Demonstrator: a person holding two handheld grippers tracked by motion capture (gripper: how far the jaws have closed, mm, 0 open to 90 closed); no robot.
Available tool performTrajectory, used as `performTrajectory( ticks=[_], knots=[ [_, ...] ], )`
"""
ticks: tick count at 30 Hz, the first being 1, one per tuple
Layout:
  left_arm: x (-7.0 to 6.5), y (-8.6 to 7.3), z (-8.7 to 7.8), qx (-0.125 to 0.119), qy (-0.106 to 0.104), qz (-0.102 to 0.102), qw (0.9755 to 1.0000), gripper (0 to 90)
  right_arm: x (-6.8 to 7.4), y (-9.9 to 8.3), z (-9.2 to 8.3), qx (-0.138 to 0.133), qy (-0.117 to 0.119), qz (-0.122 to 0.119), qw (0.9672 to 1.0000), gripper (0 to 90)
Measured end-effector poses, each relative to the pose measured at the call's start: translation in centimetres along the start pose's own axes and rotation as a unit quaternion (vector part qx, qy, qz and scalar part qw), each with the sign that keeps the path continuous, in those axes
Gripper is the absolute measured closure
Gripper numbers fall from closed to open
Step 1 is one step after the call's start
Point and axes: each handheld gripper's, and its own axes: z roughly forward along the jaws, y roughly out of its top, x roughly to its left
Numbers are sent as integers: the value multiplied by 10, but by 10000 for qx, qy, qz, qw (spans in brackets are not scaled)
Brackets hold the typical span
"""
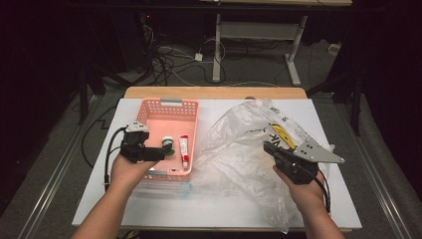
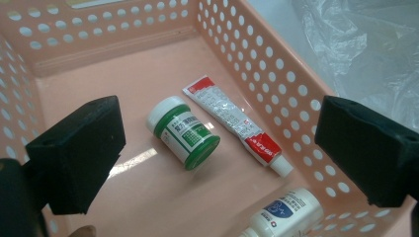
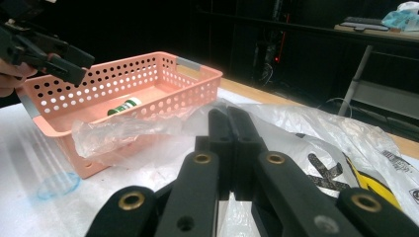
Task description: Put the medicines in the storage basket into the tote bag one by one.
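A pink perforated basket stands at the table's left. In it lie a green-capped white jar on its side, a red-and-white tube and a white bottle at the near wall. My left gripper hangs open over the basket's near left part, with nothing between its pads. To the right, a crumpled clear plastic bag lies on the table. My right gripper is shut, with the bag's film bunched at its tips.
The table top is white with a wooden far edge. A faint blue ring is marked in front of the basket. The bag hangs over the near edge by the right forearm. Cables and a desk frame lie on the floor beyond.
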Motion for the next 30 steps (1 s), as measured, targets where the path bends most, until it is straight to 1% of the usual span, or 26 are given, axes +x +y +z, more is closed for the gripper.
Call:
performTrajectory(
  ticks=[7,10,11,15,17,19,21,23,25,26,27,30],
  knots=[
    [0,7,14,289,-148,-26,9995,82,-1,-1,-1,0,-4,-23,10000,900],
    [-2,9,21,450,-191,2,9988,110,0,-1,-1,20,10,-59,10000,900],
    [-3,11,24,528,-167,2,9985,122,1,-2,-1,28,17,-73,10000,900],
    [-3,17,29,560,-209,-33,9982,144,0,-1,-2,9,14,-83,10000,900],
    [-5,21,34,655,-210,22,9976,155,0,-1,-3,9,11,-78,10000,900],
    [-6,24,39,723,-271,30,9970,173,-1,-1,-3,17,-1,-63,10000,900],
    [-7,28,45,849,-315,63,9959,203,-1,-1,-3,4,-6,-61,10000,900],
    [-9,32,51,1075,-346,108,9935,240,-2,-1,-3,0,-13,-58,10000,900],
    [-9,35,56,1175,-368,129,9923,254,-2,-1,-4,-2,-15,-65,10000,900],
    [-9,36,59,1266,-368,107,9912,257,-2,-1,-4,-1,-25,-52,10000,900],
    [-9,37,62,1344,-396,105,9901,278,-2,-1,-4,-7,-24,-50,10000,900],
    [-10,39,70,1605,-345,111,9864,294,-3,0,-5,-23,-26,-45,10000,900]
  ],
)
